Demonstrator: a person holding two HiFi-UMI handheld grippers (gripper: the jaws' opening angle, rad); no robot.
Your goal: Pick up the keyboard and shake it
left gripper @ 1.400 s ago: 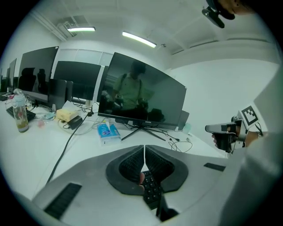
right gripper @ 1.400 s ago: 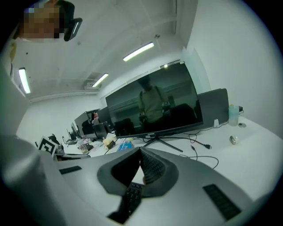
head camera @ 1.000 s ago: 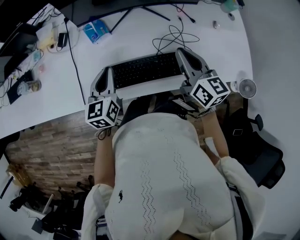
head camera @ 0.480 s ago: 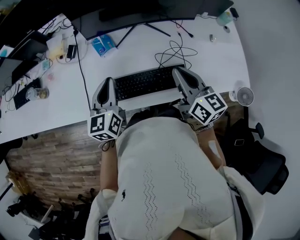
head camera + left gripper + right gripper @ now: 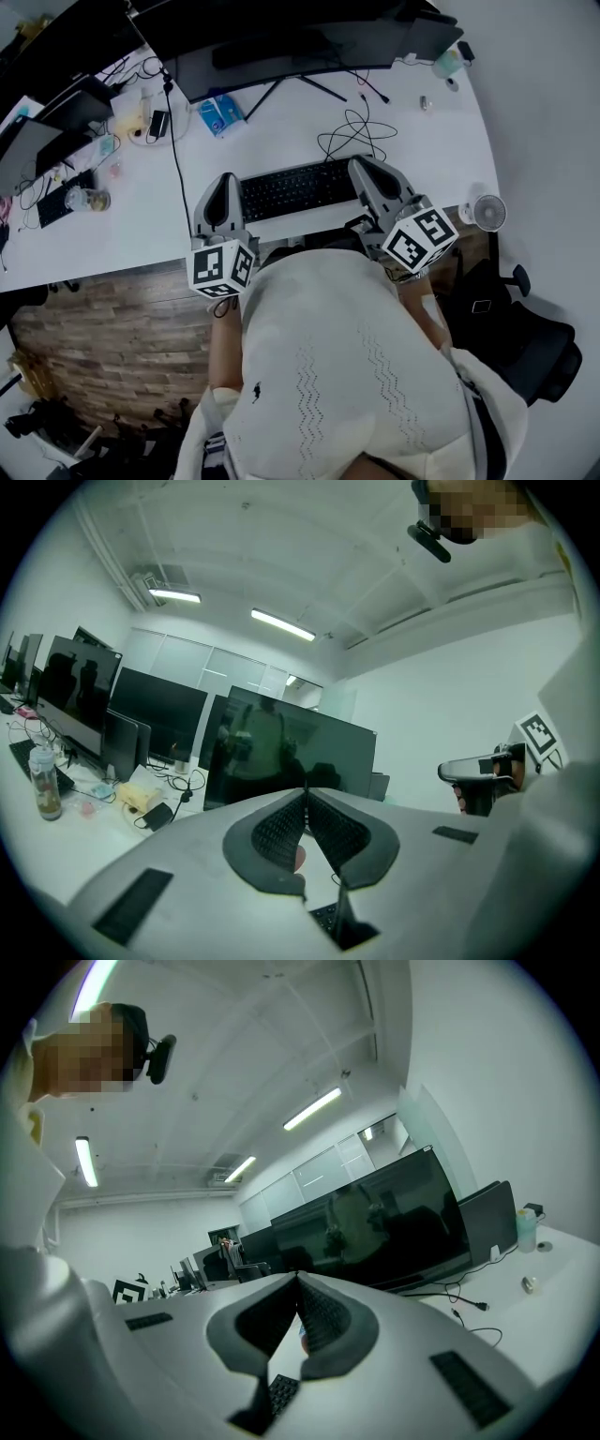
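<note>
"Left gripper (image 5: 225, 180) first: what has it got?"

"My left gripper (image 5: 306, 794) is closed. Its jaws meet at their tips, and the left end of the keyboard (image 5: 298, 187) sits between them nearer the base. I can see a few of its keys (image 5: 328, 919) low in the gap."

"And the other?"

"My right gripper (image 5: 364, 165) is the same. The jaws are together at the tips and clamped on the keyboard's right end, with keys showing between them at the bottom of the right gripper view."

"Where is the keyboard, then?"

"It stretches between my two grippers along the near edge of the white desk (image 5: 441, 122), just in front of me. From above I can't tell whether it touches the desk."

"What is around it?"

"A looped cable (image 5: 361, 136) lies just beyond its right half. A dark monitor (image 5: 281, 47) stands farther back on its stand. A small fan (image 5: 489, 211) is off to the right, near the desk's corner and well apart from the keyboard."
</note>
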